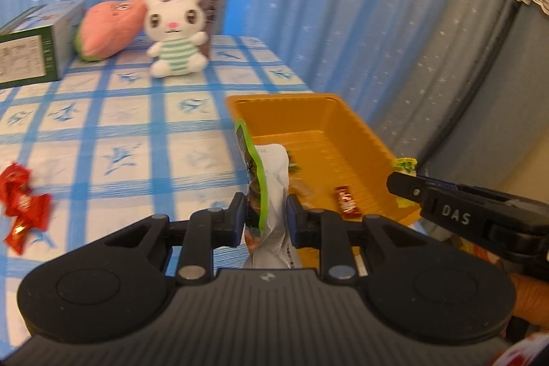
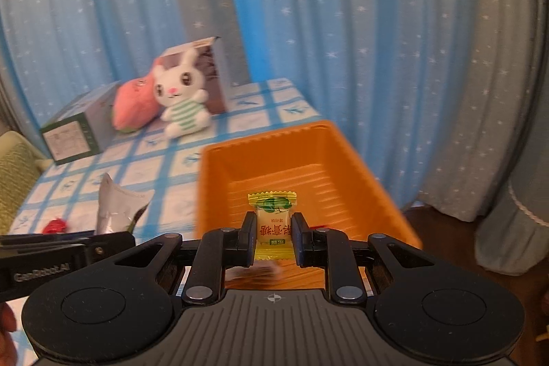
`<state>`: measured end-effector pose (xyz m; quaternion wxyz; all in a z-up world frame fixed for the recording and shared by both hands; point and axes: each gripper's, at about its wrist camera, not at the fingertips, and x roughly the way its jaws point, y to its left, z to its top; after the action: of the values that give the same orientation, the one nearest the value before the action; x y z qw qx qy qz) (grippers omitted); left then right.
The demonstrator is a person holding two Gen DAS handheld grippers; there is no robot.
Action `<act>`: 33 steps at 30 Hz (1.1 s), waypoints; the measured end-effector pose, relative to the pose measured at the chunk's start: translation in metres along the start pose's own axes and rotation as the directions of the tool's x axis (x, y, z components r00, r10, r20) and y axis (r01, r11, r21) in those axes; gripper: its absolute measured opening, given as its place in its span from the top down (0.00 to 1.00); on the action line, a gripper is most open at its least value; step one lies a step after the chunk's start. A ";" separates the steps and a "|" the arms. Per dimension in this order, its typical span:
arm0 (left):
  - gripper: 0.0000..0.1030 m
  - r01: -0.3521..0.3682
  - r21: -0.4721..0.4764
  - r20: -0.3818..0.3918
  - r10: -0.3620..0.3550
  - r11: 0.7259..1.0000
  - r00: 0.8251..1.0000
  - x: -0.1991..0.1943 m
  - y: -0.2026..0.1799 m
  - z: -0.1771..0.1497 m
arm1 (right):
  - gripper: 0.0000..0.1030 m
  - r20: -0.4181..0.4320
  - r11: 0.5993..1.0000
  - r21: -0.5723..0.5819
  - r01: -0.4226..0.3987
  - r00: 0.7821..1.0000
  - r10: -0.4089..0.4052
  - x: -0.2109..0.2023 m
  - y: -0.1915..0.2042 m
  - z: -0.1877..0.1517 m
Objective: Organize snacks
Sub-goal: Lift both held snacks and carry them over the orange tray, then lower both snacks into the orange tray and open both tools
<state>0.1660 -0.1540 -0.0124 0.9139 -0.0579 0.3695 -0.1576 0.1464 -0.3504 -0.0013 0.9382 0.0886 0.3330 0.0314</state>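
My left gripper (image 1: pixel 267 215) is shut on a white snack packet with a green edge (image 1: pixel 271 191), held upright beside the near left rim of the orange tray (image 1: pixel 357 132). A small red-brown bar (image 1: pixel 347 202) lies in the tray. My right gripper (image 2: pixel 273 230) is shut on a yellow candy with a green print (image 2: pixel 273 222), held above the near end of the orange tray (image 2: pixel 360 160). The right gripper (image 1: pixel 411 184) also shows in the left wrist view. Red wrapped candies (image 1: pixel 20 204) lie on the checked tablecloth to the left.
A white plush rabbit (image 1: pixel 175 30), a pink plush (image 1: pixel 109 26) and two boxes (image 1: pixel 34 40) stand at the back of the table. Blue star curtains hang behind. The table's right edge runs just past the tray.
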 end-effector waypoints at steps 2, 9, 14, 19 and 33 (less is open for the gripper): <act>0.79 0.017 0.007 -0.009 -0.017 1.000 1.000 0.006 -0.009 0.002 | 0.79 -0.009 1.000 0.002 0.014 1.000 -0.014 0.001 -0.009 0.001; 0.79 0.052 0.015 -0.044 -0.052 0.999 0.998 0.027 -0.028 0.006 | 0.79 -0.031 1.000 0.007 0.029 0.999 -0.029 0.007 -0.030 0.000; 0.79 0.058 0.028 -0.062 -0.056 0.998 0.996 0.038 -0.036 0.007 | 0.79 -0.039 0.999 0.013 0.033 0.999 -0.032 0.012 -0.039 0.001; 0.78 0.058 0.030 -0.065 -0.056 0.998 0.996 0.047 -0.040 0.012 | 0.79 -0.041 0.999 0.018 0.035 0.999 -0.034 0.016 -0.043 0.003; 0.62 0.040 -0.014 -0.051 -0.040 0.999 0.998 0.051 -0.027 0.022 | 0.79 -0.042 0.999 0.041 0.036 0.999 -0.034 0.019 -0.048 0.003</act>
<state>0.2095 -0.1969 -0.0238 0.9004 -0.0670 0.3926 -0.1749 0.1629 -0.3958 -0.0194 0.9294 0.1015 0.3546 0.0099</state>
